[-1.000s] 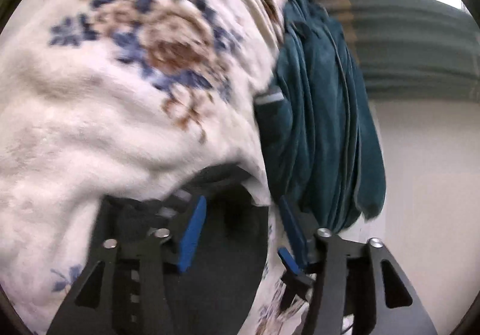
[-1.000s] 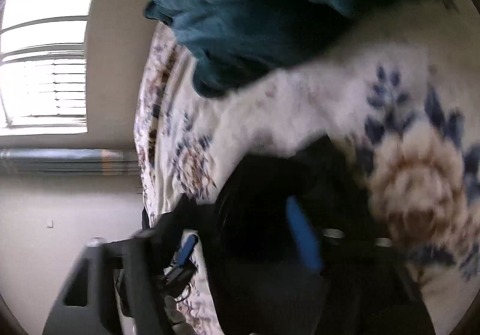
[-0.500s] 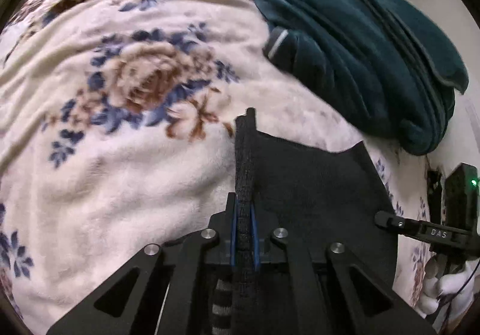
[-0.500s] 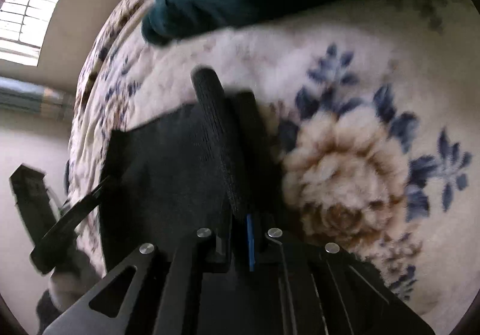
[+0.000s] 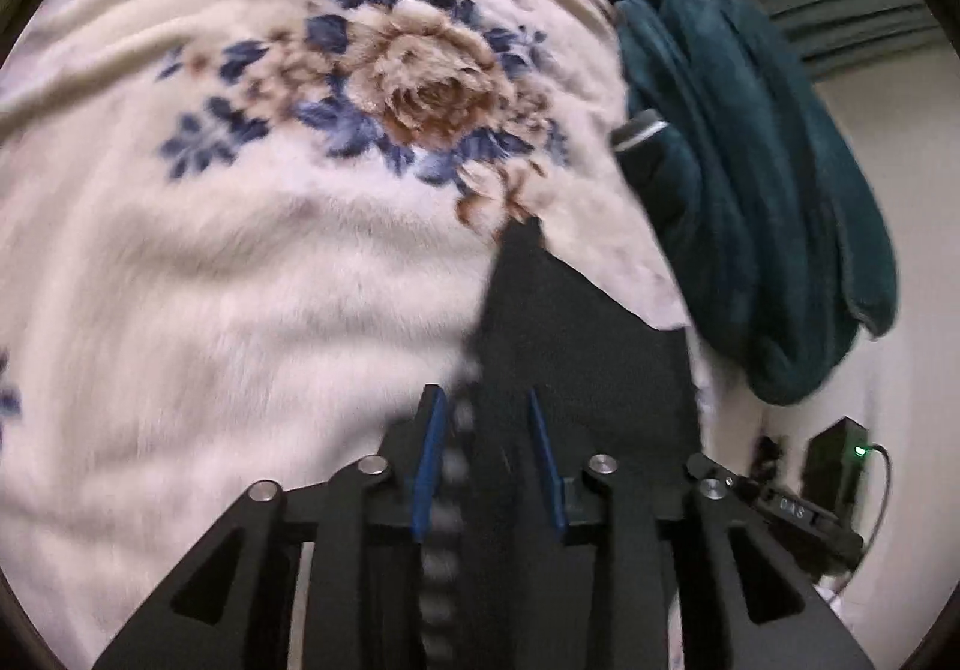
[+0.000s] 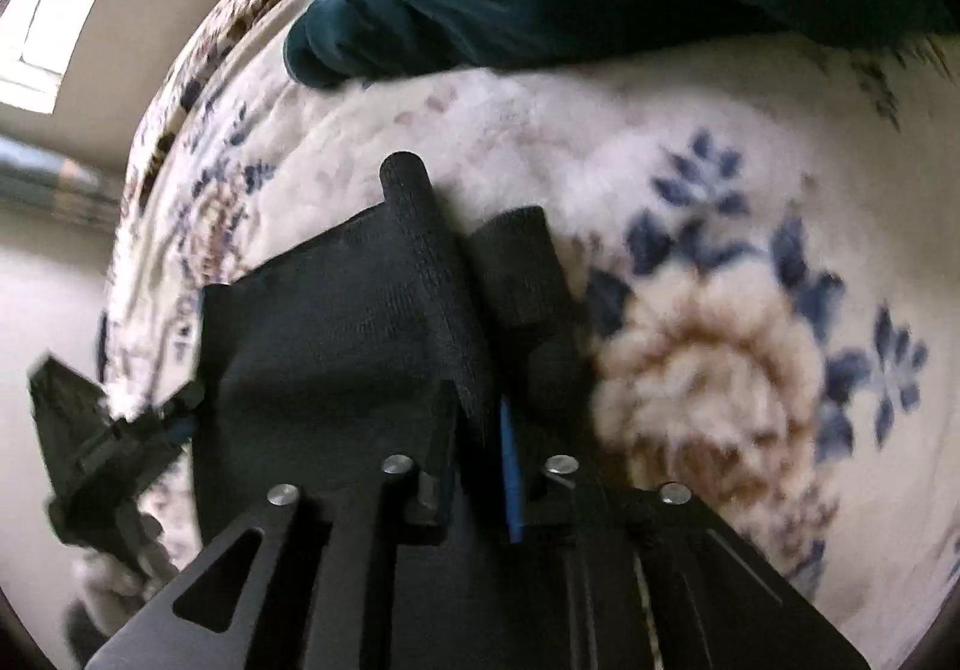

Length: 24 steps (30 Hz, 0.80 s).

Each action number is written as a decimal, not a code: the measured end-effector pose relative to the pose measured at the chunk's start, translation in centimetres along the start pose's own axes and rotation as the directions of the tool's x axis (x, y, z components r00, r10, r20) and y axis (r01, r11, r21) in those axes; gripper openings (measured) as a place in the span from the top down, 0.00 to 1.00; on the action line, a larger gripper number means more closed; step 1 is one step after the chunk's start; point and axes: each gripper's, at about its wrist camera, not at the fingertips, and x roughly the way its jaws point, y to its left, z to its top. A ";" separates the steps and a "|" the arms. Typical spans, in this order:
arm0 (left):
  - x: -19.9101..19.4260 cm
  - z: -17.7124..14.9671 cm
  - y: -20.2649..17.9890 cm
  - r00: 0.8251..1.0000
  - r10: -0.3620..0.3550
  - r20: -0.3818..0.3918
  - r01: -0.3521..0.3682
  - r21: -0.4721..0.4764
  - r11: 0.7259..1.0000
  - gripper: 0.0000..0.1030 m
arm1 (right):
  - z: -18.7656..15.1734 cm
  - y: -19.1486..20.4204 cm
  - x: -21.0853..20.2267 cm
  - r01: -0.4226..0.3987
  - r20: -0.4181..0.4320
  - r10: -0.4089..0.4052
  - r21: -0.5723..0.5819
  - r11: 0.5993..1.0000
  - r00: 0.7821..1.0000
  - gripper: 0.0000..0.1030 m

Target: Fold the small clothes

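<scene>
Well, black garment (image 6: 324, 334) lies on floral blanket (image 5: 240, 262).

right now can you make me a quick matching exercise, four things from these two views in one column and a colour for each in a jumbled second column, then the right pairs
Things:
1. small garment between the claws
2. blanket under it
3. bundled throw at the blanket's edge
4. pads on the left claw

Colours:
A. dark teal
B. bright blue
C. black
D. cream with blue and brown flowers

Pairs: 1-C, 2-D, 3-A, 4-B
</scene>
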 end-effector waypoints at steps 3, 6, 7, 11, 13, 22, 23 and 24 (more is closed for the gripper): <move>-0.4 -2.8 -1.2 0.999 0.032 -0.025 -0.029 0.099 0.995 0.76 | -1.7 -0.9 -1.1 -0.072 -0.026 0.073 0.022 0.997 0.997 0.55; 0.0 -4.2 -2.2 0.995 0.100 0.029 -0.104 0.210 0.972 0.95 | -3.8 -1.1 -0.3 -0.065 -0.068 0.066 0.006 0.998 0.995 0.63; 0.0 -4.2 -2.2 0.993 0.116 0.032 -0.120 0.211 0.970 0.95 | -4.3 -1.1 -0.3 -0.048 -0.057 0.048 -0.003 0.999 0.997 0.79; 0.7 -3.4 -1.6 0.986 0.162 0.032 -0.165 0.195 0.967 0.95 | -5.4 -2.0 -1.5 0.005 0.032 -0.007 0.049 0.999 0.999 0.94; 1.3 -3.3 -1.8 0.982 0.187 0.028 -0.188 0.217 0.958 0.95 | -5.6 -2.4 -1.5 0.017 0.035 -0.020 0.086 0.996 0.999 0.94; 2.7 -1.5 -3.5 0.986 0.164 0.012 -0.162 0.252 0.954 0.93 | -2.0 -1.2 -0.7 -0.013 0.032 0.010 0.086 0.996 0.999 0.73; 3.2 -1.1 -3.8 0.988 0.152 0.015 -0.151 0.248 0.957 0.93 | -1.1 -1.3 0.1 -0.027 0.029 0.024 0.100 0.995 0.999 0.73; 3.3 -1.0 -4.0 0.989 0.149 0.014 -0.147 0.249 0.957 0.93 | -0.7 -1.3 0.5 -0.037 0.035 0.034 0.103 0.994 0.999 0.74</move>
